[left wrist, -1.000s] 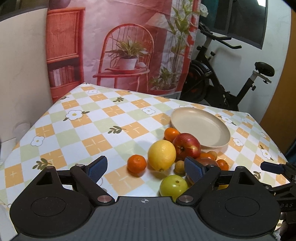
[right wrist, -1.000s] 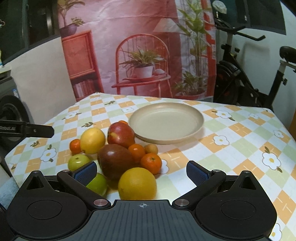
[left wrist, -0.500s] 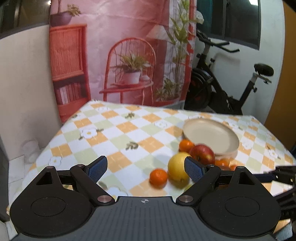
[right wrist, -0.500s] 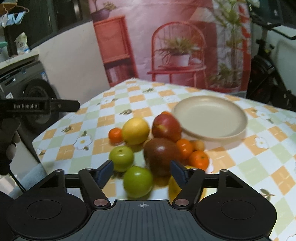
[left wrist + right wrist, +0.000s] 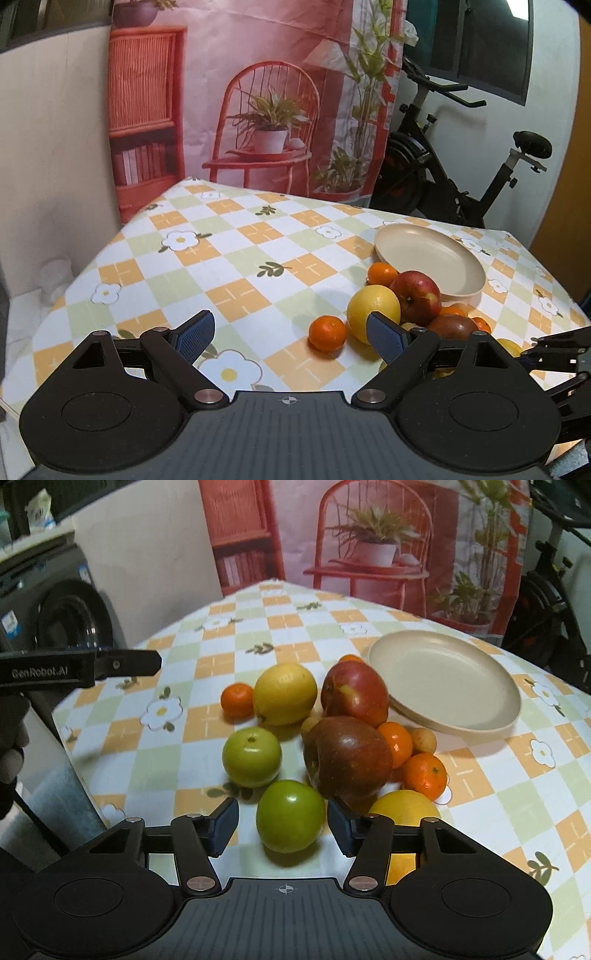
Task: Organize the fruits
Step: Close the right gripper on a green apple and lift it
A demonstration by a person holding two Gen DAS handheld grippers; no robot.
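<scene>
A pile of fruit lies on the checked tablecloth beside an empty beige plate [image 5: 443, 679] [image 5: 428, 254]. In the right wrist view a green apple [image 5: 290, 814] sits between the fingers of my right gripper [image 5: 282, 825]. Its jaws are closing, with a small gap still showing at the left pad. Behind it lie a second green apple [image 5: 251, 757], a dark red apple [image 5: 347, 757], a red apple [image 5: 354, 694], a lemon [image 5: 284, 694], an orange [image 5: 404, 810] and several mandarins. My left gripper [image 5: 290, 332] hangs open over bare cloth, left of a mandarin [image 5: 327, 332] and the lemon [image 5: 373, 310].
The left gripper's black arm [image 5: 77, 668] reaches in at the left of the right wrist view, over the table's left edge. An exercise bike [image 5: 461, 177] stands behind the table [image 5: 229, 258]. A pink printed backdrop [image 5: 258, 92] hangs at the far side.
My right gripper swung left from the orange to the near green apple, and its fingers narrowed around it. The left gripper drew back to the left, still open.
</scene>
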